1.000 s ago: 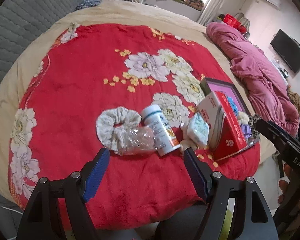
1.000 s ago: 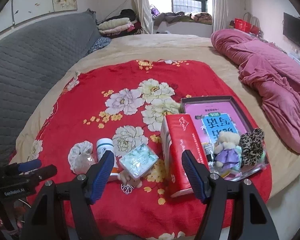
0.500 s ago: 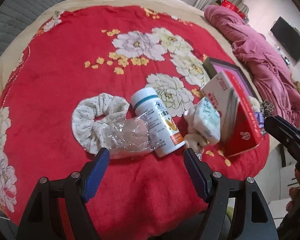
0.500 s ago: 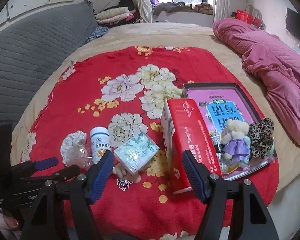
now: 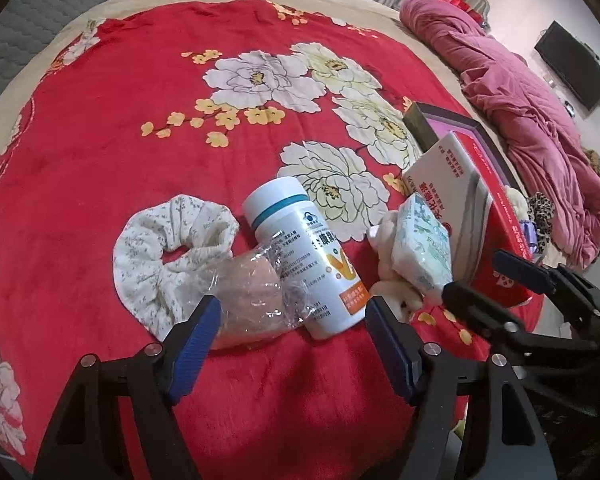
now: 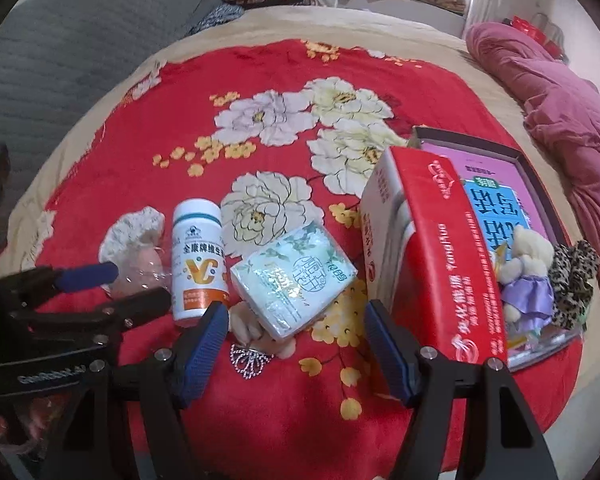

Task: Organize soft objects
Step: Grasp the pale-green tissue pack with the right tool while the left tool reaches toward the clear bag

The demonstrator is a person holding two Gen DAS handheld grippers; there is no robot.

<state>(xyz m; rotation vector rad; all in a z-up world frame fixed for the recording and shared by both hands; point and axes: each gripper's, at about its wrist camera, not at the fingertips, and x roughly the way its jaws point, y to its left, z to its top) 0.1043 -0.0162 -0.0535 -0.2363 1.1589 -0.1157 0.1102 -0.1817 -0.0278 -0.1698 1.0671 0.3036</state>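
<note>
So both pairs of tongs are coming in over the pile of stuff at the near edge of the red flowered blanket on the bed, and my read is this is the approach before the first grabs. The left tongs hang over the wrapped pinkish sponge thing, which lies against the white floral scrunchie and touches the vitamin bottle. If the sponge is the target, I'd come straight down and pinch the soft body, not just the crinkly plastic wrap, since that'll probably slip, and keep the right-hand finger clear of the bottle so it doesn't roll. The right tongs sit over the tissue pack, which rests on top of a small white plush toy right next to the tall red box. Squeeze the pack across its short sides, gently, because it'll squash. The tray past the red box already has a plush bear and a leopard scrunchie in it, so I guess that's where the soft things go. State of play: both tongs are wide open, holding nothing, and as far as I can tell touching nothing.
</note>
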